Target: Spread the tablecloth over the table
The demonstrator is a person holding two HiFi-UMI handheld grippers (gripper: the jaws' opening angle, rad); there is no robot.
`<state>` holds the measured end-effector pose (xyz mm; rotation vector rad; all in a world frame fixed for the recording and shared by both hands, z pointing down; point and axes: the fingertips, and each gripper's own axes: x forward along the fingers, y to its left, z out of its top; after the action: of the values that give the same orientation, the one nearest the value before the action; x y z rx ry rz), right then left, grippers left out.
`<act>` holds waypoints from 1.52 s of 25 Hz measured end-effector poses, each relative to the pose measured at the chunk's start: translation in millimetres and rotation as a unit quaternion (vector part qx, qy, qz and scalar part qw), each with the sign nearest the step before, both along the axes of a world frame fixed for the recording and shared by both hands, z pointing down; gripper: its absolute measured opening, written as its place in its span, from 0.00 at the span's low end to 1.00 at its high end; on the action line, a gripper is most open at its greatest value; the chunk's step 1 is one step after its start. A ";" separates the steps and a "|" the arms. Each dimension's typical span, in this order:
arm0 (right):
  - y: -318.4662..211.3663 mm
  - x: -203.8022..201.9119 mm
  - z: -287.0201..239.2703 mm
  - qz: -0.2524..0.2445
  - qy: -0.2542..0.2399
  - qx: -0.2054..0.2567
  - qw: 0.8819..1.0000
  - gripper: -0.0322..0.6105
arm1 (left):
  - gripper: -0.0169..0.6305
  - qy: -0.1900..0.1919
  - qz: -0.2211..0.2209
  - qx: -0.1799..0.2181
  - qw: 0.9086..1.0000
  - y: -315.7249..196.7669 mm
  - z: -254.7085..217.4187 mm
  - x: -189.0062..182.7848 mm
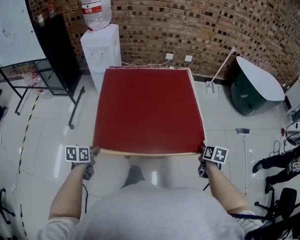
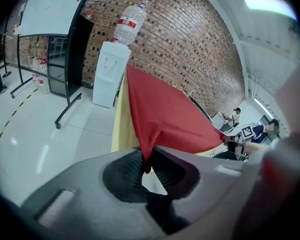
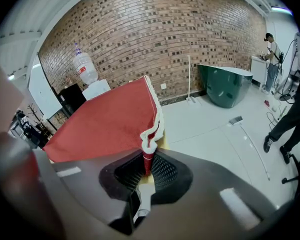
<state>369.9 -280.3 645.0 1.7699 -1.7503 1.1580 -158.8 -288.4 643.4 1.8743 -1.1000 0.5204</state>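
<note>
A red tablecloth (image 1: 147, 109) lies flat over the square table, whose tan front edge (image 1: 150, 154) shows below the cloth. My left gripper (image 1: 92, 154) is at the near left corner and my right gripper (image 1: 202, 156) at the near right corner. In the left gripper view the red cloth (image 2: 170, 114) runs down to a corner pinched between the jaws of the left gripper (image 2: 146, 166). In the right gripper view the white-hemmed corner of the cloth (image 3: 105, 124) is pinched in the right gripper (image 3: 146, 166).
A white water dispenser (image 1: 101, 49) with a bottle stands behind the table's far left corner. A whiteboard on a black frame (image 1: 12, 24) is at the left. A dark green tub with a white lid (image 1: 255, 86) is at the right. A person's legs (image 1: 280, 161) and cables are at the right edge.
</note>
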 end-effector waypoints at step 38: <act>132.8 -175.6 -116.6 -0.208 -0.038 0.134 0.968 0.05 | 0.03 0.155 0.181 0.176 0.955 110.9 -156.4 105.2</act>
<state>194.4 -147.6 528.4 1.4007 -2.2741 0.8510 -53.6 -177.4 487.0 2.3947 -0.6714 0.2217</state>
